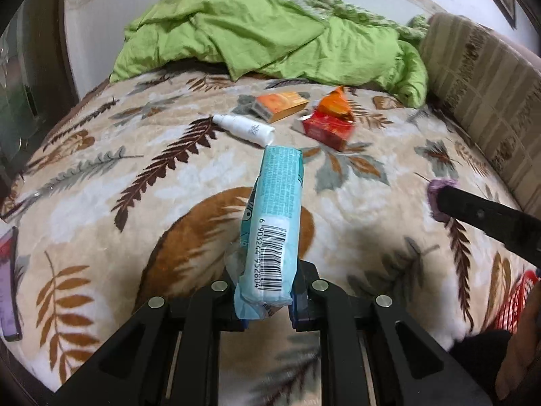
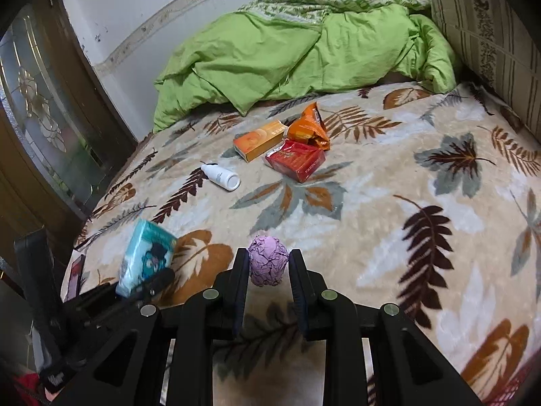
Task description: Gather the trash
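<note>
My left gripper (image 1: pixel 267 299) is shut on a light blue tissue pack (image 1: pixel 275 223) with a barcode, held above the leaf-patterned blanket (image 1: pixel 135 176). The same tissue pack (image 2: pixel 147 257) shows at the left of the right wrist view. My right gripper (image 2: pixel 268 270) is shut on a crumpled purple paper ball (image 2: pixel 267 260); that purple paper ball (image 1: pixel 436 199) also appears at the right of the left wrist view. On the bed lie a white bottle (image 2: pixel 221 176), an orange box (image 2: pixel 258 140), a red box (image 2: pixel 293 159) and an orange snack wrapper (image 2: pixel 309 127).
A rumpled green quilt (image 2: pixel 297 47) fills the far side of the bed. A striped padded headboard (image 2: pixel 487 34) runs along the right. A wooden door with glass (image 2: pixel 44 108) stands at the left. A phone (image 1: pixel 8 280) lies at the bed's left edge.
</note>
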A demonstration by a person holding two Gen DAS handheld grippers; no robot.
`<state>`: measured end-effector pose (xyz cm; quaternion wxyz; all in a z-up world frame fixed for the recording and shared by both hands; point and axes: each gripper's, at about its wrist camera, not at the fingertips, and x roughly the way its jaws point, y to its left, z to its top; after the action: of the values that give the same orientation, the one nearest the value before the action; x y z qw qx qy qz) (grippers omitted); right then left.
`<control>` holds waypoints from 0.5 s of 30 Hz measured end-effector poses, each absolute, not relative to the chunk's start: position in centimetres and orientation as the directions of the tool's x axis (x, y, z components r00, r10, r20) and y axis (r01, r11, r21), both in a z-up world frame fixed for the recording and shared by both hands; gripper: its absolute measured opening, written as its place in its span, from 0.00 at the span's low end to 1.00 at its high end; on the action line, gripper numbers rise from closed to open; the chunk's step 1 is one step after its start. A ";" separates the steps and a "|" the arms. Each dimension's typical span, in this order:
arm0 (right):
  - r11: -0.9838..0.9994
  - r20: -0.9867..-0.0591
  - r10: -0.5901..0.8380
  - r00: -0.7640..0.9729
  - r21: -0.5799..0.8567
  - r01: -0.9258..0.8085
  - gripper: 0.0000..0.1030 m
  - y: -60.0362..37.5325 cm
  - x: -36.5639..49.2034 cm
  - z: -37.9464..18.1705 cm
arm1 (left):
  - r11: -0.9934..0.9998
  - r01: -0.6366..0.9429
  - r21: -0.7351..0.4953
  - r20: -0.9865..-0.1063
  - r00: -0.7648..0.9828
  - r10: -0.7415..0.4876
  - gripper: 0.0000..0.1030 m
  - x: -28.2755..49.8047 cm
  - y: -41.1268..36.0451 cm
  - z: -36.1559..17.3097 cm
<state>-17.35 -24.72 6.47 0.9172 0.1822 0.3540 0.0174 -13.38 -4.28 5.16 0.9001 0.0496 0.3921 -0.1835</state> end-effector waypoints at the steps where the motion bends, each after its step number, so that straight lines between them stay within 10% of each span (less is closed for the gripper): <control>1: 0.933 -0.641 0.163 0.750 0.348 0.095 0.25 -24.6 -17.6 6.4 | 0.927 0.374 -0.036 -0.712 0.641 -0.286 0.15 -14.1 -4.3 5.4; 15: 0.938 -0.591 0.156 0.791 0.340 0.069 0.25 -24.2 -19.0 7.0 | 0.930 0.368 -0.002 -0.681 0.681 -0.270 0.15 -14.6 -3.9 5.7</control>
<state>-18.98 -24.24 7.04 0.9302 0.1745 0.3220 0.0234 -14.63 -3.93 5.73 0.9143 0.0676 0.3593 -0.1744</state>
